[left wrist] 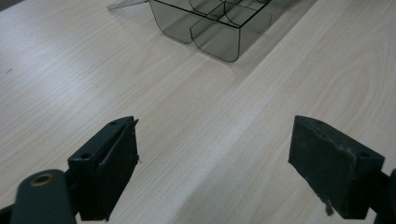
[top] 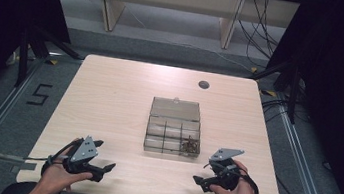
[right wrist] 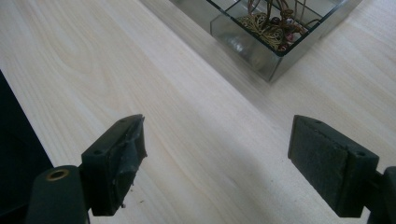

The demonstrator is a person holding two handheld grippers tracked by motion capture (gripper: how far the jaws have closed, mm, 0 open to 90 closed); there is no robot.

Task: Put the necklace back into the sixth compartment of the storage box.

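Nearest the person, the left gripper [top: 100, 157] and the right gripper [top: 205, 178] rest low over the pale wood-grain worktop [top: 109, 99], each with jaws spread wide and nothing between them. Between and beyond them, mid-worktop, sits the smoky transparent plastic compartment box [top: 173, 134], lid lying open behind it. It looks light, rigid and slick, so it may slide; its outer walls seem the best hold. Tangled bronze-coloured jewellery [right wrist: 271, 23] fills one near corner compartment. Farther off lie grey floor and dark curtains.
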